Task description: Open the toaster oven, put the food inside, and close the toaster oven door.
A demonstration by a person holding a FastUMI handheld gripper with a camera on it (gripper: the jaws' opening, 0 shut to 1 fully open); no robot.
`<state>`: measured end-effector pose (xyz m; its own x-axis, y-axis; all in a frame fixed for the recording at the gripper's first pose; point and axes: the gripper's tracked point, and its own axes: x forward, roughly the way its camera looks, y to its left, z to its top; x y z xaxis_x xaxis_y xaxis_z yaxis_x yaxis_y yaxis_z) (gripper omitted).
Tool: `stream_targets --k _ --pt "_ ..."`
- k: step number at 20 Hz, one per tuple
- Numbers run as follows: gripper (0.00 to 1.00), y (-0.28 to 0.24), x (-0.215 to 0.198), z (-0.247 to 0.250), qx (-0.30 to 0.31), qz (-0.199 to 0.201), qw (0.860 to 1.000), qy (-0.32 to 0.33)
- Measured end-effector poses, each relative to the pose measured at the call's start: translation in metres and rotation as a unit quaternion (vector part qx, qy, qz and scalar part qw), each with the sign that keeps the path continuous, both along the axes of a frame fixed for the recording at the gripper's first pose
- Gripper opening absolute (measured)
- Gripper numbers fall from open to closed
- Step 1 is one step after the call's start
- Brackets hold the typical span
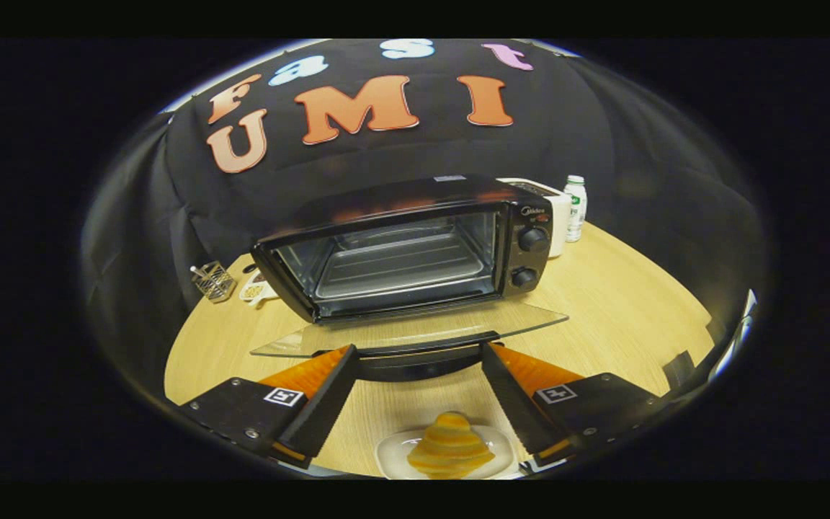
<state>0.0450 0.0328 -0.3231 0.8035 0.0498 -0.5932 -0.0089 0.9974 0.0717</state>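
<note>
One piece of food lay on a small white plate on the wooden table, low between the two fingers and nearer to the camera than their tips. It looked like a layered bun or pastry, shaped as a rounded cone, with bands of pale yellow and orange going around it. I judged that it would be light and soft, so a hard squeeze could crush or mark it; the ridged bands should give some friction, so it did not seem slippery. The best place to take it, in my opinion, was low on the wide part, one finger on each side, with gentle pressure only. The gripper stood wide open and held nothing; its fingertips were just at the front edge of the lowered door. The toaster oven stood beyond the fingers, in the middle of the table, already open: its glass door lay flat towards the gripper, and its dark handle was between the fingertips. Inside, a metal rack was free for the food. Beside the oven's knobs stood a white appliance and a small bottle.
</note>
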Motion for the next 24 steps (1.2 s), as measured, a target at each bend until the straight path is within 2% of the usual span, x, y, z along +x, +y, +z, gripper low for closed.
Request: stream_targets --k 12,16,20,24 --pt "0.99 -0.005 -0.024 -0.05 0.006 0.01 0.999 0.048" --pt "0.99 -0.01 -0.028 -0.073 -0.024 0.006 0.997 0.069" --pt "0.99 -0.007 -0.027 -0.075 -0.038 0.023 0.997 0.07" --pt "1.0 -0.012 -0.031 -0.055 -0.039 0.008 0.998 0.057"
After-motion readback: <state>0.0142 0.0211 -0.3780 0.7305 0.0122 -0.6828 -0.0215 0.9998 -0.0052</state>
